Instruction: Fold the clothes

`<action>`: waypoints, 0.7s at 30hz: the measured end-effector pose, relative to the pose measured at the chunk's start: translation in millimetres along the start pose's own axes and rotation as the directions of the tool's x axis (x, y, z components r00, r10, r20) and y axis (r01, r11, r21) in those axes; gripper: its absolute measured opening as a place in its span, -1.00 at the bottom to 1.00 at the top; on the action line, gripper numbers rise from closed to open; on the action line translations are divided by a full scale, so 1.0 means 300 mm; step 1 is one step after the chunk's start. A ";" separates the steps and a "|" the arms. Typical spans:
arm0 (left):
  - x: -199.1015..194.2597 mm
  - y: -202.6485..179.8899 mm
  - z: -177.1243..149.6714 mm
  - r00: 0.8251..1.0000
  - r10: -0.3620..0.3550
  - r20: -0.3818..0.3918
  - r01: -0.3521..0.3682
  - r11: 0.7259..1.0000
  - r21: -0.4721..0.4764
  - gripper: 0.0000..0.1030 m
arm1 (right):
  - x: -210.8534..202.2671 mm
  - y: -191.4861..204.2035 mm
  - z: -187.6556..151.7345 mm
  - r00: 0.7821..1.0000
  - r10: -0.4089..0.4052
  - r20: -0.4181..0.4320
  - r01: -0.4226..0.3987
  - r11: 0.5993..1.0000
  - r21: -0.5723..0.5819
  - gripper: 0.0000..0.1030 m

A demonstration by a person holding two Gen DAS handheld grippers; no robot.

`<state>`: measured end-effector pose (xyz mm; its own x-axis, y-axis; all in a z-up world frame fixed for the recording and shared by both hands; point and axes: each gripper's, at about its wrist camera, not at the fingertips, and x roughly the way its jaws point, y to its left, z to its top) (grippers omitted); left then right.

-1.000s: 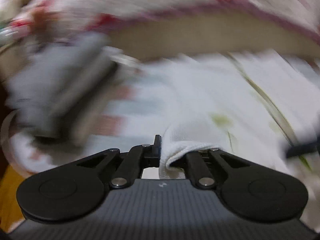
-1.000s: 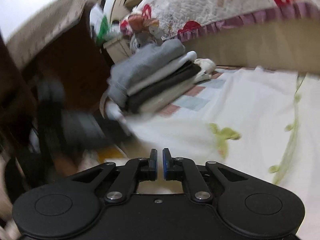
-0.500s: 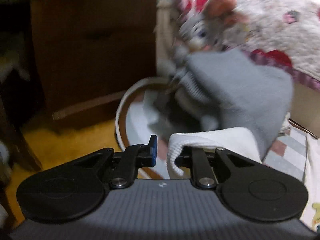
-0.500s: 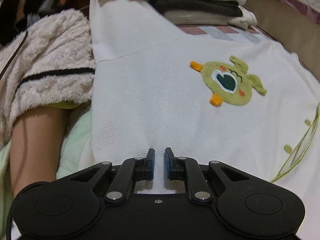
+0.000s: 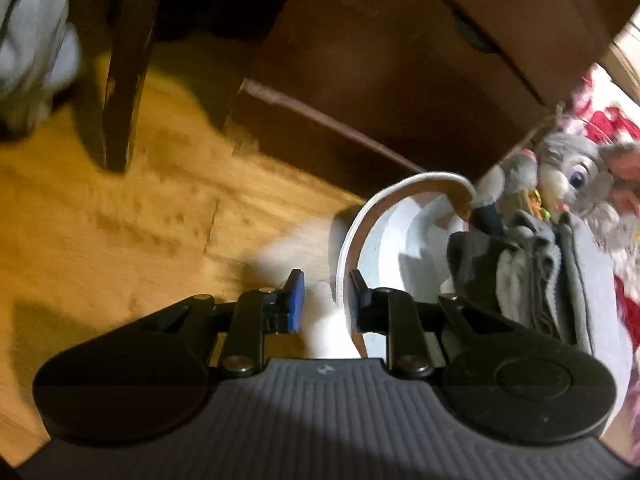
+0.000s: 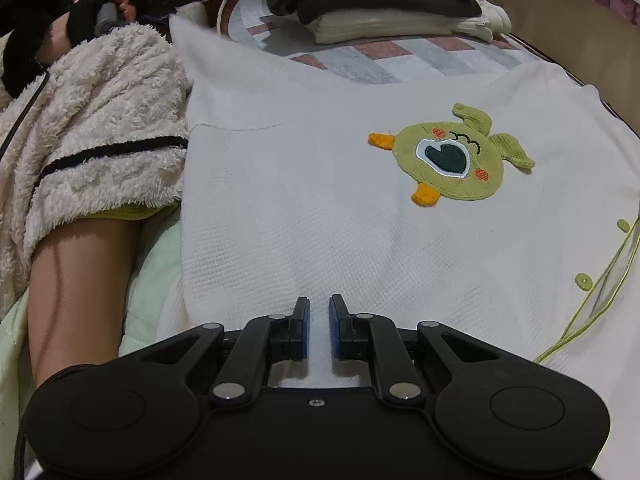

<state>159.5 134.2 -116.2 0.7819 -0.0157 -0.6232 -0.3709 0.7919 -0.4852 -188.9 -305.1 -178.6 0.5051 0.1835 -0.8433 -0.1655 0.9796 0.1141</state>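
Observation:
A white knit top point(image 6: 340, 184) with a green monster patch point(image 6: 452, 158) and green buttons lies spread flat on the table in the right wrist view. My right gripper point(image 6: 319, 326) hovers low over its near edge, jaws slightly apart and empty. My left gripper point(image 5: 323, 300) is open at the table's left edge, with a blurred white bit of the top point(image 5: 326, 332) between and below its fingers. I cannot tell whether it touches them.
A stack of folded clothes point(image 6: 384, 0) sits at the table's far end, also in the left wrist view point(image 5: 532, 276). A plush rabbit point(image 5: 568, 176), a dark wooden cabinet point(image 5: 400, 60), a chair leg point(image 5: 120, 80) and wood floor show left. The person's fleece-sleeved arm point(image 6: 88, 152) lies left of the top.
My left gripper swung left past the folded stack toward the floor and opened, letting go of the white cloth. My right gripper came down over the spread top and opened slightly.

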 end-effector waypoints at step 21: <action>-0.239 -1.036 -0.734 0.779 -0.285 -0.558 0.615 0.518 0.594 0.04 | -0.526 -0.306 0.464 0.954 -0.191 -0.230 0.253 0.926 0.281 -0.06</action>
<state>108.5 -245.3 -55.9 0.4355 -0.5786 -0.6896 0.5865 0.7635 -0.2702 -135.5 -412.6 16.9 0.3190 -0.0310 -0.9473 0.2131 0.9762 0.0398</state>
